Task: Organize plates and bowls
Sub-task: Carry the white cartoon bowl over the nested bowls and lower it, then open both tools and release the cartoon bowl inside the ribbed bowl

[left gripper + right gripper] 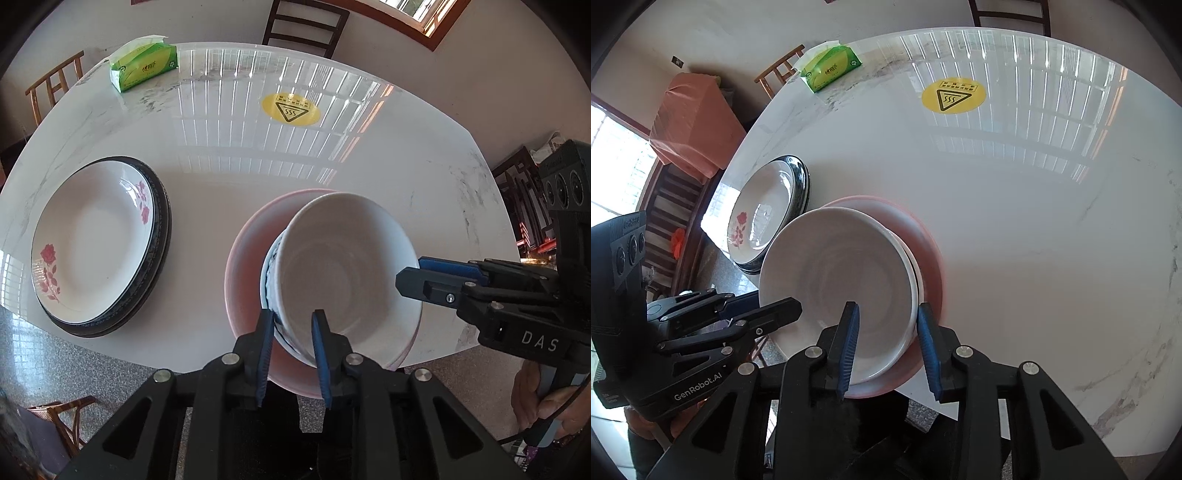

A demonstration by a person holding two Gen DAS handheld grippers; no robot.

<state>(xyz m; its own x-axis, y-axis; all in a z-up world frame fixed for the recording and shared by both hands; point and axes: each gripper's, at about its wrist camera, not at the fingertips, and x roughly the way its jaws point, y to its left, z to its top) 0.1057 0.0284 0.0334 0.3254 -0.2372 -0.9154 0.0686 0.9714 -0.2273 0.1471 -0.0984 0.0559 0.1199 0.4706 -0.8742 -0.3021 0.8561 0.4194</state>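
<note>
Left gripper (291, 332): jaws sitting slightly apart astride the white bowl (343, 273) rim at lower centre, pads looking clear of it
Right gripper (886, 339): jaws apart around the opposite rim, apparently not pinching
White bowl: nesting in the pink bowl (247, 266), mid-frame, probably being let go
Plates (92, 240): 1 stack sitting at left, flowered plate topmost
Table (229, 166): bearing both piles

- Two bowls: one white bowl (347, 266) nested in one pink bowl (245, 258), near the surface's front edge.
- Plates (94, 240): one flowered white on dark ones, number unclear.
- One green tissue pack (144, 66), far-left corner.
- One yellow sticker (290, 109).
</note>
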